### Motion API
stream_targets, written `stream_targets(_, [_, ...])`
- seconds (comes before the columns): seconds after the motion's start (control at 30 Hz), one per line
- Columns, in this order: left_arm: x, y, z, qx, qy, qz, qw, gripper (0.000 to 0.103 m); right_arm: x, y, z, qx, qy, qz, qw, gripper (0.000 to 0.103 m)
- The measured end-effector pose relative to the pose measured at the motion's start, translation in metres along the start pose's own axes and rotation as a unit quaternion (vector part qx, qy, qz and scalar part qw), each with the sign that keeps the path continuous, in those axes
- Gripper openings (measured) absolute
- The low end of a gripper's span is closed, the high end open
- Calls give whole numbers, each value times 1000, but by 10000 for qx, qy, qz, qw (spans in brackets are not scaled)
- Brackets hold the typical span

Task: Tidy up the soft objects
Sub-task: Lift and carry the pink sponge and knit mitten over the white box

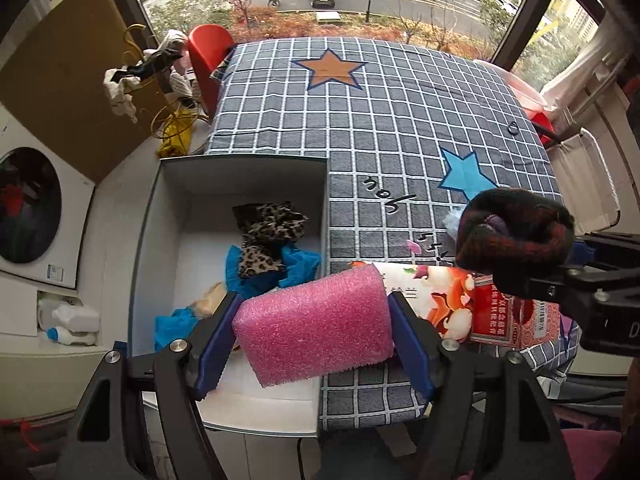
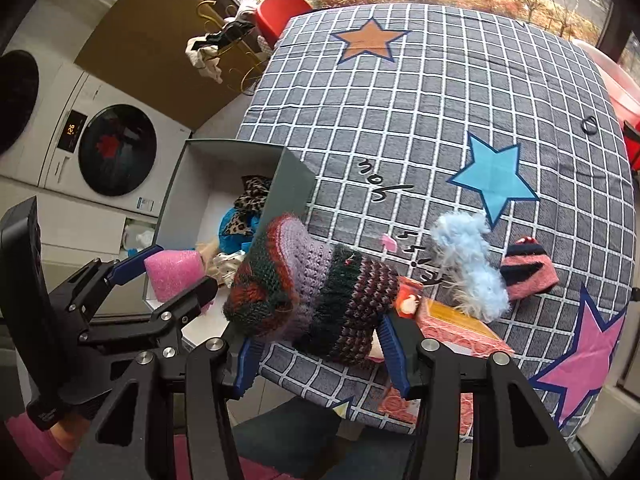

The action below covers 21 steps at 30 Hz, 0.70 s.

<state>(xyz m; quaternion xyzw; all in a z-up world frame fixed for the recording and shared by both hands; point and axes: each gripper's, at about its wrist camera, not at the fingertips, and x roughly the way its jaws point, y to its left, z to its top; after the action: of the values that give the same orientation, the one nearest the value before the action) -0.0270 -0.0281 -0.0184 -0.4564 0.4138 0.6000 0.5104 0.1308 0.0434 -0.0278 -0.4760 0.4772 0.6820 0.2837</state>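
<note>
Your left gripper (image 1: 314, 334) squeezes the pink sponge (image 1: 316, 320) over the white box (image 1: 244, 168) edge. Your right gripper (image 2: 318, 344) hugs a woolly hat (image 2: 312, 300) above the checked cloth (image 2: 400, 120)

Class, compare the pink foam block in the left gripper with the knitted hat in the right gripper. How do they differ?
The pink foam block is one plain colour; the knitted hat is striped purple, green and red. The block is a flat-sided slab; the hat is a rounded, bunched lump. Both are soft and clamped between blue gripper pads.
</note>
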Motion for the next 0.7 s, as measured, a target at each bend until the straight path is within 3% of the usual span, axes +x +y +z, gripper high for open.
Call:
stream_targets(0.4, [-4, 67, -34, -802, -100, 313, 9962, 76, 28, 90, 11, -1154, 345, -73, 9927, 53])
stream_targets(0.7, [-1, 92, -50, -1123, -97, 423, 9927, 76, 46, 121, 9, -1596, 615, -144, 9852, 53])
